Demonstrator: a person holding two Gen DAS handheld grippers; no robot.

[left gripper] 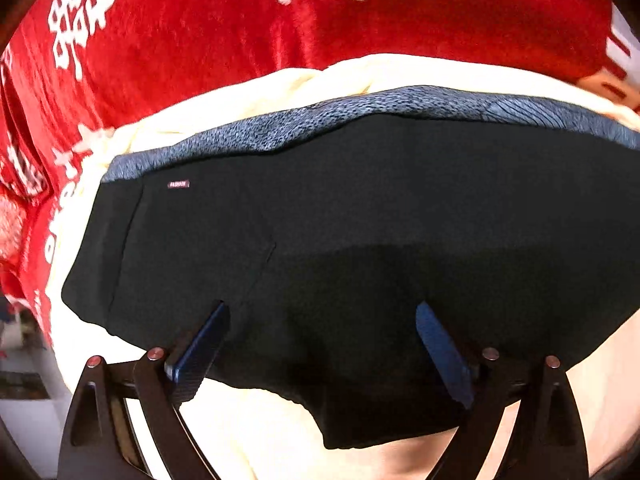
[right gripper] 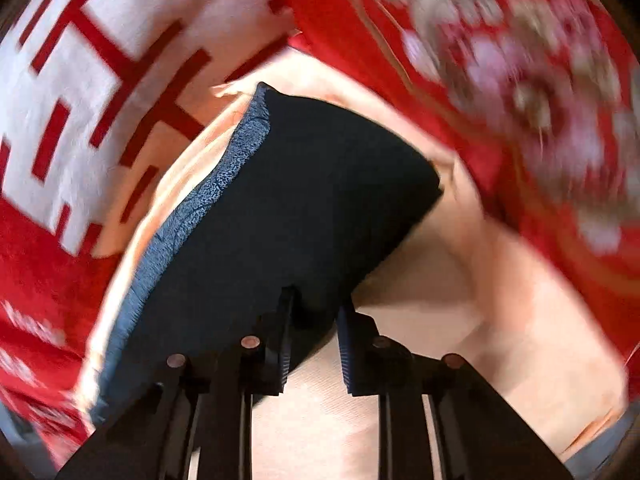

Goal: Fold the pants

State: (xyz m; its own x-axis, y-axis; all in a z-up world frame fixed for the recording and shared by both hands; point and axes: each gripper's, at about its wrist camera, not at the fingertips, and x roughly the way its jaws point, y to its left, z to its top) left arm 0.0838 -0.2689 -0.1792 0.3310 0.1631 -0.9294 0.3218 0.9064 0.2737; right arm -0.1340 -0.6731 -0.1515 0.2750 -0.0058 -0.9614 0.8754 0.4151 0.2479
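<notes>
Pants (left gripper: 360,216) (black, grey waistband) lie folded on cream cloth (left gripper: 256,424); left hand-held gripper (left gripper: 320,352) released wide above them, right hand-held gripper (right gripper: 314,344) narrowly parted, grasping nothing.

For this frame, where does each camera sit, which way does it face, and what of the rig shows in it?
Left wrist: on the left gripper, facing steeply down onto black folded pants with a grey-blue waistband; both blue-padded fingers show, spread wide.
Right wrist: on the right gripper, facing down at the pants' corner; its fingers show with a narrow gap, picture blurred.
Shared: the pants, the cream sheet and the red blanket with white characters.
</notes>
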